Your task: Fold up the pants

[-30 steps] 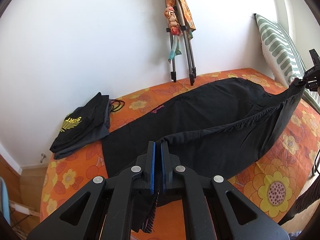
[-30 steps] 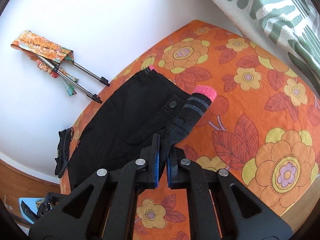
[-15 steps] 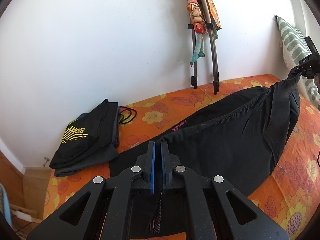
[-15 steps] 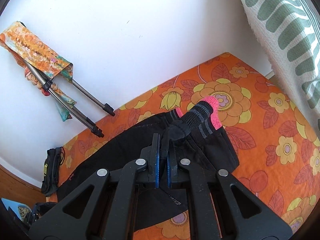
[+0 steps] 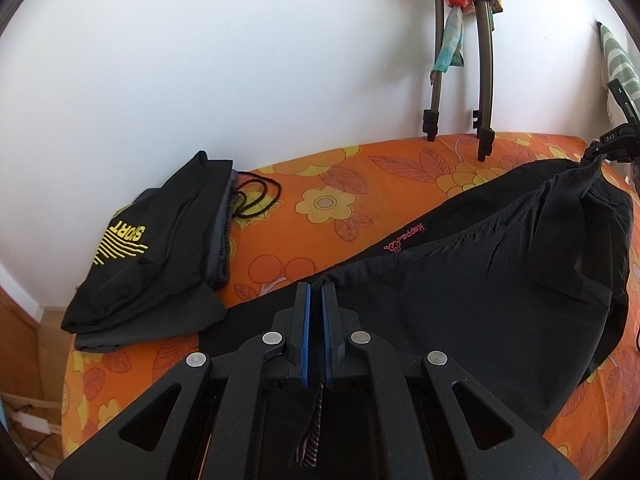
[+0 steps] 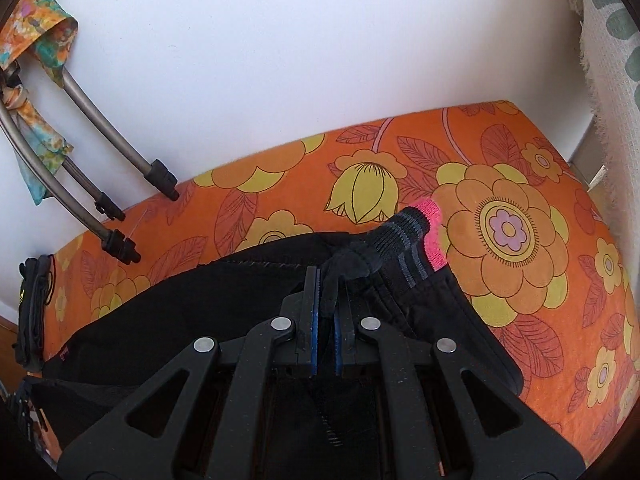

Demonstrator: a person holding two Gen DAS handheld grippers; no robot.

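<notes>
- Fingers of the left gripper [image 5: 315, 300], at the bottom centre of the left wrist view, are pinched nearly together on a black edge of the pants [image 5: 460, 292]; a striped cuff dangles below them.
- The right gripper [image 6: 325, 296], bottom centre of its own view, is likewise clamped on bunched black cloth at the other end, with a grey-and-pink ribbed band [image 6: 416, 236] sticking out just past the fingers [image 6: 313, 308]. It also shows at the far right edge of the left view, holding a gathered peak of fabric.
- A second ago the held edge sagged low over the spread garment; since then both grippers have carried it up and toward the wall, so the upper layer now drapes over the lower one across the middle and right of the left view.
- My judgement: the lengthwise fold is mostly brought over. What remains is to lower the held edge onto the far edge, near the pink "Kappa" mark [image 5: 404, 238], and let go.
- The pants lie on the bed [image 5: 328, 200], whose orange flowered cover fills the mid-frame.
- Further back, at the left of the left view, sits a pile of folded black clothes [image 5: 156, 252] with yellow "SPORT" lettering.
- Farthest, against the white wall at upper right, lean the legs of a folded chair [image 5: 460, 64]; a green striped pillow [image 5: 618, 64] is at the right edge.
</notes>
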